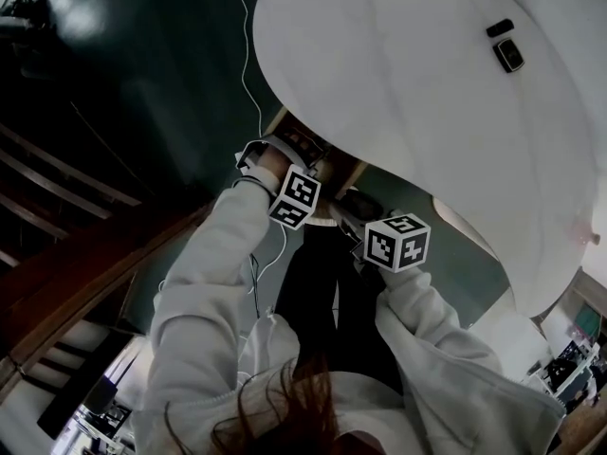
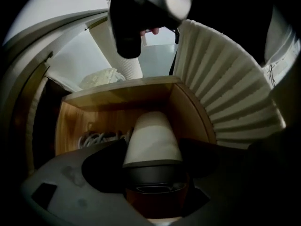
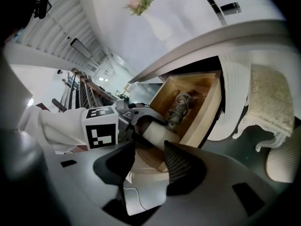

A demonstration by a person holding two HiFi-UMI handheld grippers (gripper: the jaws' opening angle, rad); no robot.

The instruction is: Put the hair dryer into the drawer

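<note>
We have the hair dryer (image 2: pixel 153 135) clamped in the left gripper (image 2: pixel 153 161), nose down over the open drawer (image 2: pixel 117 95) and, as far as we can judge, not yet resting in it. The right gripper (image 3: pixel 149 149) hangs just in front of the drawer, its fingers apart with nothing between them.

To finish the step well, we would lower the dryer straight down and keep its barrel off the drawer's wooden walls. It should also stay clear of the table (image 1: pixel 398 112) edge above the drawer. A coil of cord (image 2: pixel 96 138) lies toward the back of the drawer, so we would set the dryer down in front of it, not on top. We would let go only once the dryer's weight is on the drawer's floor. The right gripper should stay out of the way until the drawer needs pushing shut.

We count one hair dryer, one drawer, one coil of cord and two grippers.
</note>
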